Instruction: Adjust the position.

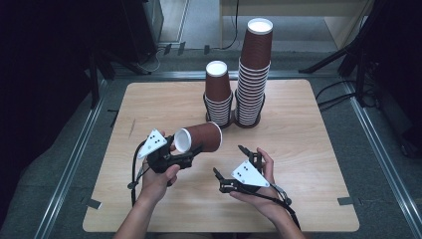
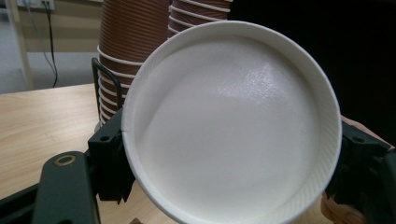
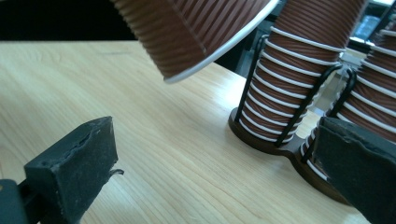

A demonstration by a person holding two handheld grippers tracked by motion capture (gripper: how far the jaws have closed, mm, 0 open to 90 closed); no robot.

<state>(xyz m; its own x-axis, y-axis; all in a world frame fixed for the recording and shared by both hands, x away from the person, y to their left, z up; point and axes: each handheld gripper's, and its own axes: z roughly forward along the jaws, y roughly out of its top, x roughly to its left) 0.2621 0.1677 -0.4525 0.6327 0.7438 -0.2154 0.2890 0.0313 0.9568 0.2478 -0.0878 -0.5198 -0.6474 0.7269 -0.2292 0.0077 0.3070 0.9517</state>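
Observation:
A brown ribbed paper cup [image 1: 201, 137] lies on its side above the wooden table [image 1: 303, 149], and my left gripper [image 1: 186, 145] is shut on it near its base. The cup's white base [image 2: 229, 121] faces that gripper's camera, with a black jaw at each side. In the right gripper view the cup [image 3: 187, 28] hangs overhead, its white rim towards the stacks. My right gripper [image 1: 230, 160] is held just right of the cup, low over the table, open with nothing between its jaws [image 3: 219, 158].
Two stacks of upturned brown cups stand in a black wire holder [image 1: 231, 122] at the table's far middle: a short stack [image 1: 218, 94] and a taller stack [image 1: 254, 69] to its right. Dark stands and cables surround the table.

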